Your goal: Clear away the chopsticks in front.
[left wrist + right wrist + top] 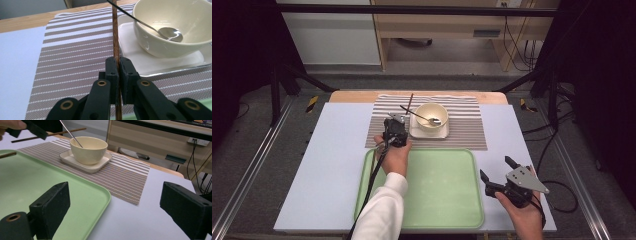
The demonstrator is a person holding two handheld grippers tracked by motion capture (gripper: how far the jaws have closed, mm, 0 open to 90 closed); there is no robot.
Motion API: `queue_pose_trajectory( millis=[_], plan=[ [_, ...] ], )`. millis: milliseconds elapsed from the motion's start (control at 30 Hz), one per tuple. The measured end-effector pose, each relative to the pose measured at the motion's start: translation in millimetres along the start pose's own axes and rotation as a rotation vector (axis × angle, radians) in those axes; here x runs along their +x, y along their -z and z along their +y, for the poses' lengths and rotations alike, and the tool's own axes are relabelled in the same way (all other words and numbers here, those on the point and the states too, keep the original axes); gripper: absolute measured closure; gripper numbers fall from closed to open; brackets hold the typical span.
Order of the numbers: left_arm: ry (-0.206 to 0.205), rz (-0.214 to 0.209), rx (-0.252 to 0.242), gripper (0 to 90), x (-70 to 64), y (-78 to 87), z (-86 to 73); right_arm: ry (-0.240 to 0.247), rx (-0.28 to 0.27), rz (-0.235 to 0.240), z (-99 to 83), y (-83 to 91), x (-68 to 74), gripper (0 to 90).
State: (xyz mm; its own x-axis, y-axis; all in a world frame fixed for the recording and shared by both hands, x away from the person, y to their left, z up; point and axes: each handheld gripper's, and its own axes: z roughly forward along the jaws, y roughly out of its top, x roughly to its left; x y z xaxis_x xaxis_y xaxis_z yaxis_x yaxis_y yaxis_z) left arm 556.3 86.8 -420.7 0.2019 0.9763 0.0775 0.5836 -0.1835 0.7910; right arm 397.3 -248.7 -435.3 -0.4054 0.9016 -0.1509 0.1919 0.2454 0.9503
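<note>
Left gripper [395, 131], jaws clamped on a brown chopstick [115, 30], sits on the striped placemat [464, 131] at about 9 o'clock of the cream bowl [432, 116]. The stick runs from the jaws toward 12 o'clock. A spoon [170, 33] rests in the bowl, which stands on a white square plate [87, 166]. Right gripper [497, 174] hangs jaws apart at 3 o'clock of the green tray [432, 210].

Step judged: chopstick gripped, transfer pending. The next move likely calls for a level lift and placement on the tray.
</note>
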Motion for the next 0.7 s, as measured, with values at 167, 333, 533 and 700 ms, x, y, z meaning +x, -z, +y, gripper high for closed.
queue_pose_trajectory(
  millis=[167,333,533,700],
  plan=[
    [0.004,0.005,0.006,85.6,6.0,13.4,-7.5,-0.01,0.007,-0.014,-1.5,-0.2,-3.1,9.2],
    [0.012,0.006,0.006,85.6,12.2,32.5,-20.7,-0.02,0.004,-0.016,-1.4,0.2,-3.4,9.2],
    [0.066,-0.01,-0.02,85.6,20.0,56.9,-39.5,-0.018,0.003,-0.013,-0.8,0.6,-2.1,8.6],
    [0.08,-0.018,-0.031,85.6,25.3,73.8,-50.3,-0.013,0.009,-0.016,-1.3,0.8,-3.3,7.4]
  ],
)
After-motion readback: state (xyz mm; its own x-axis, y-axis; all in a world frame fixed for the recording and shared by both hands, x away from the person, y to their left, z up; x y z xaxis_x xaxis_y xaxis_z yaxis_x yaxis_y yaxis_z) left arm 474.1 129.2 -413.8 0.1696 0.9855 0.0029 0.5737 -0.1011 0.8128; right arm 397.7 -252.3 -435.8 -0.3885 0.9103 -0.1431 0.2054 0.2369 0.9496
